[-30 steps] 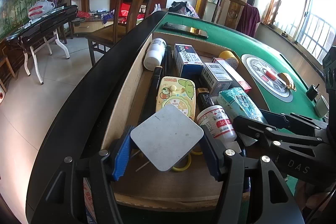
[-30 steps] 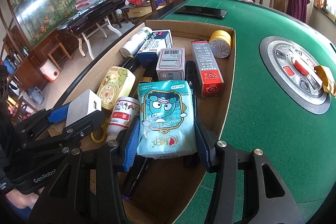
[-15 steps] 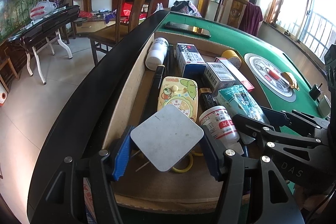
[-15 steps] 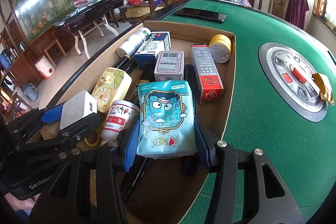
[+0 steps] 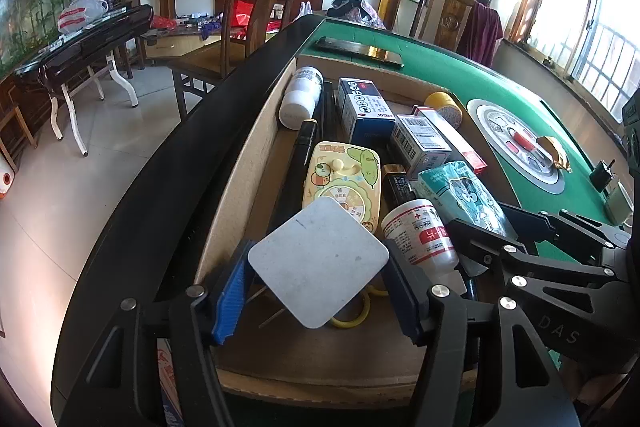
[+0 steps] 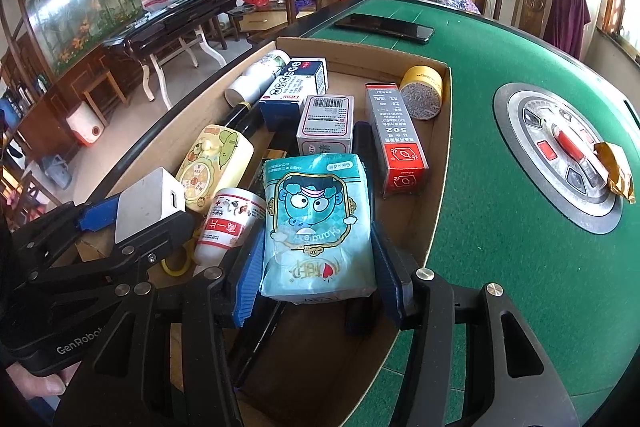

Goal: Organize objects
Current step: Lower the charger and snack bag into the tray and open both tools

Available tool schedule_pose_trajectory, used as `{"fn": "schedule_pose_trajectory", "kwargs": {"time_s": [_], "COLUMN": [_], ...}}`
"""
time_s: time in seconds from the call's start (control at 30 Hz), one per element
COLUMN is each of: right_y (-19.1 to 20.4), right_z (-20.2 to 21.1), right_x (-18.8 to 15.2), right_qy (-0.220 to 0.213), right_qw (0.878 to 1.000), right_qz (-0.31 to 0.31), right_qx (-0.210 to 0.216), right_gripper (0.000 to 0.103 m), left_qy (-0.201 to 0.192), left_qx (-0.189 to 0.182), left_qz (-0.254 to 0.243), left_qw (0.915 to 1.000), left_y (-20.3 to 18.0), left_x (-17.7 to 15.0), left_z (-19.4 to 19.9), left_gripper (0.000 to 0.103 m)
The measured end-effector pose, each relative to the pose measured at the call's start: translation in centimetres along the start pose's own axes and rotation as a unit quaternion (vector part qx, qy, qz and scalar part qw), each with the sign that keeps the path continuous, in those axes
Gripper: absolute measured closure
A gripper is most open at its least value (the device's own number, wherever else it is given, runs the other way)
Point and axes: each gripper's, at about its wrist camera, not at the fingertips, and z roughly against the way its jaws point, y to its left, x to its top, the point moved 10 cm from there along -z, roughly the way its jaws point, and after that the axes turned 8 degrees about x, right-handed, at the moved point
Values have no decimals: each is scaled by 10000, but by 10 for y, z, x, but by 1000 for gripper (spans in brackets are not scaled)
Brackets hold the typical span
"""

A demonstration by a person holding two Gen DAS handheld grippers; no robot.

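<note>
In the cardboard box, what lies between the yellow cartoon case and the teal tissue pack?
A white bottle with a red label lies between the yellow cartoon case and the teal tissue pack, clearest in the right wrist view.

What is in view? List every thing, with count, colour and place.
table: one, green felt, under everything
cardboard tray: one, brown, table's left edge
bottle: two, white; red-labelled near, another at far end
box: three; blue-white, grey-white, red-grey; mid tray
cartoon case: one, yellow, tray's left side
cylinder: one, yellow, tray's far right corner
marker: one, black, along left wall
phone: one, black, on felt beyond tray
wrapper: one, gold, on centre dial
charger: one, white, in left claw
tissue pack: one, teal, in right claw
left claw: one, black, blue pads; jaws just opening slightly, pads touching charger
right claw: one, black; jaws likewise just opening, pads on tissue pack
</note>
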Motion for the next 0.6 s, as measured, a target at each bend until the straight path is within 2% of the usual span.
{"fn": "schedule_pose_trajectory", "kwargs": {"time_s": [0.27, 0.6], "right_y": [-1, 0], "right_z": [2, 11], "right_x": [-2, -1], "right_qy": [22, -13], "right_qw": [9999, 9998], "right_qz": [-82, -119], "right_qx": [59, 139], "right_gripper": [52, 52], "left_qy": [0, 13], "left_qx": [-58, -93], "left_qz": [68, 103], "left_qw": [10000, 9999], "left_y": [1, 0], "left_x": [3, 5], "left_z": [4, 5], "left_gripper": [32, 31]}}
